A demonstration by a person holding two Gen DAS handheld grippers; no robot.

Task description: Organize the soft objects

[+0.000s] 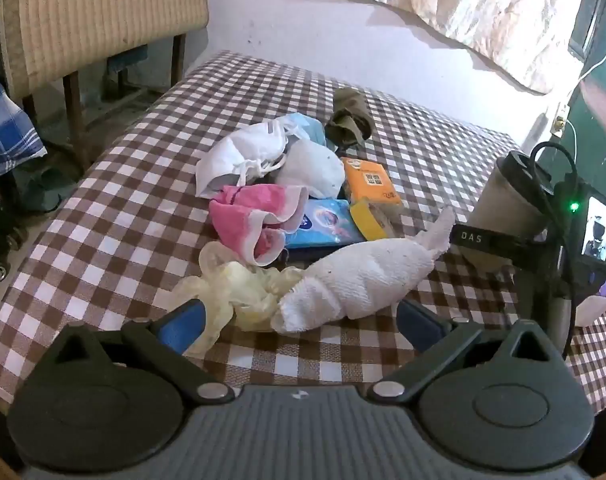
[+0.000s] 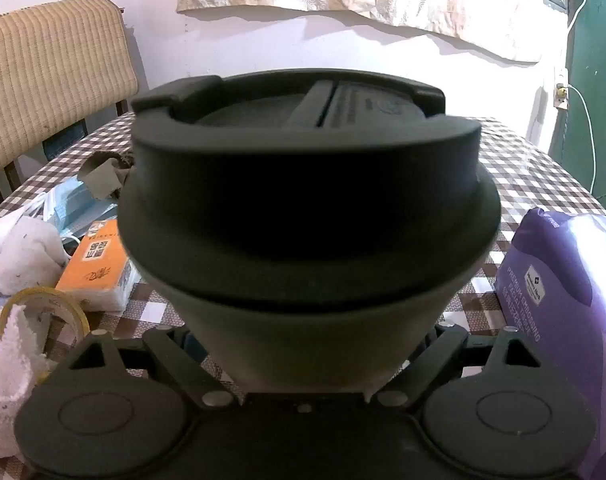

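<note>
The purple tissue pack (image 2: 559,320) near the table's (image 1: 103,208) right edge reads "PREMIUM EMBOSSING FACIAL TISSUE". Soft things, including the white towel roll (image 1: 359,280), are heaped mid-table. The left gripper (image 1: 301,320) stands open and empty; the right gripper's (image 2: 303,344) jaws are wide around the lidded cup (image 2: 307,216), grip uncertain.

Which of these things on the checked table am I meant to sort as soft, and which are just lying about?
Soft, for the job:
white towel roll
pink cloth
clear gloves
white face masks
blue mask
olive cloth
tissue packs: orange, blue, purple

Lying about:
lidded cup, between the open right gripper's fingers
tape roll
chair
</note>
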